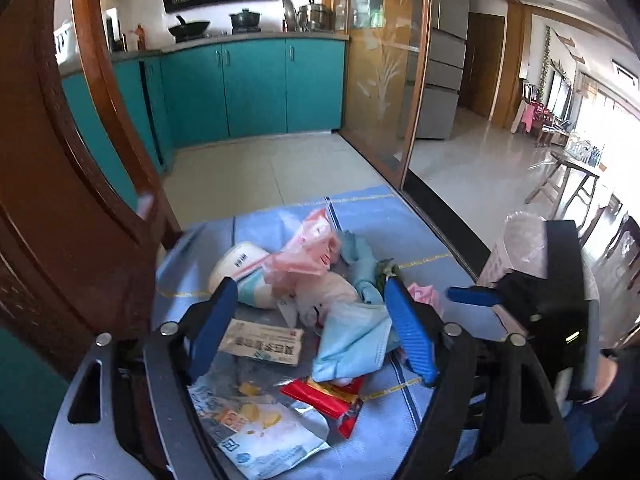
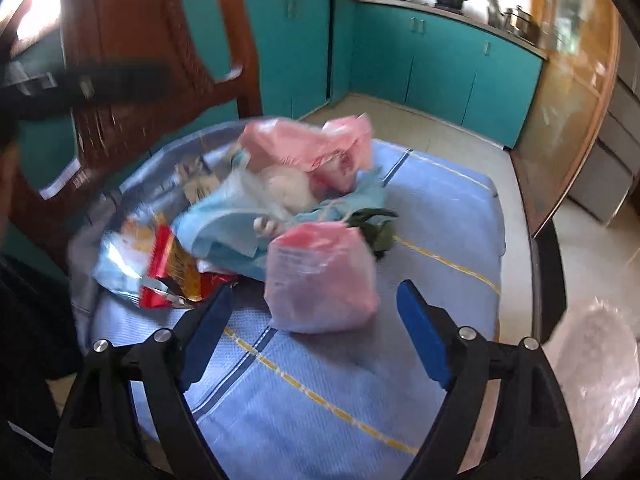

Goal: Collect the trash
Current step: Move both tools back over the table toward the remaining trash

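Observation:
A pile of trash lies on a blue cloth (image 1: 404, 216) over a table. In the left wrist view my left gripper (image 1: 310, 300) is open above a light blue mask (image 1: 352, 340), a paper slip (image 1: 262, 342), a red wrapper (image 1: 332, 396), a snack bag (image 1: 256, 428) and a white cup (image 1: 240, 268). In the right wrist view my right gripper (image 2: 316, 296) is open, its jaws on either side of a pink plastic bag (image 2: 320, 276), not touching it. A larger pink bag (image 2: 316, 144), the mask (image 2: 224, 220) and the red wrapper (image 2: 172, 268) lie behind.
A wooden chair (image 1: 60, 184) stands at the table's left. A bin lined with clear plastic (image 1: 520, 244) stands right of the table; it also shows in the right wrist view (image 2: 596, 364). Teal kitchen cabinets (image 1: 256, 88) and a glass sliding door (image 1: 384, 72) lie beyond.

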The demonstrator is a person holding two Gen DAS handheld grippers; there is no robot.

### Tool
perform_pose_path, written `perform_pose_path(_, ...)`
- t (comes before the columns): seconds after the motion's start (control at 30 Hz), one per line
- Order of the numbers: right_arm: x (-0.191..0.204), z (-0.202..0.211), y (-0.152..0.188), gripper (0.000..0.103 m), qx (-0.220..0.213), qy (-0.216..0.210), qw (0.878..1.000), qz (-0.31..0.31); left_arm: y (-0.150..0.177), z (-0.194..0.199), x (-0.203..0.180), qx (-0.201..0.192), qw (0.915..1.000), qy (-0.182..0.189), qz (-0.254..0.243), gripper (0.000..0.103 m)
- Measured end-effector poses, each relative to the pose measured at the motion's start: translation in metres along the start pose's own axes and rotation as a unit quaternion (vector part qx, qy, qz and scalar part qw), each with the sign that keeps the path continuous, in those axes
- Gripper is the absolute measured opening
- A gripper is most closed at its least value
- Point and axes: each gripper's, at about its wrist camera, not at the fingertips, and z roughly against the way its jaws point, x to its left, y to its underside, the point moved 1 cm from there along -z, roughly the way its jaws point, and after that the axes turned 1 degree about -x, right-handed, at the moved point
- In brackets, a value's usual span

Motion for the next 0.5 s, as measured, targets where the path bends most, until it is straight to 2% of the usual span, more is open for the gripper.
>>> perform_pose_path(0.07, 0.0, -0.004, 0.0, 0.082, 0.0, 0.004, 1.0, 0.001, 0.006, -0.01, -0.002, 0.02, 0.9998, 0.005, -0.003, 0.081)
perform_pose_path(0.13, -0.006, -0.005, 0.0, 0.059, 0.002, -0.008, 1.0, -0.015, 0.012, -0.019, -0.003, 0.039, 0.9992, 0.008, -0.001, 0.083)
perform_pose_path(0.17, -0.01, -0.005, 0.001, 0.057, 0.006, -0.016, 0.999, -0.03, 0.015, -0.024, -0.003, 0.048, 0.9988, 0.013, 0.001, 0.084)
perform_pose_path(0.33, -0.023, 0.015, 0.006, 0.054, -0.006, -0.047, 0.997, -0.065, 0.028, -0.037, 0.0, 0.072, 0.9969, 0.031, 0.009, 0.089)
perform_pose_path(0.5, -0.031, 0.03, 0.013, 0.054, -0.011, -0.028, 0.997, -0.069, 0.036, -0.046, -0.01, 0.076, 0.9964, 0.033, -0.019, 0.092)
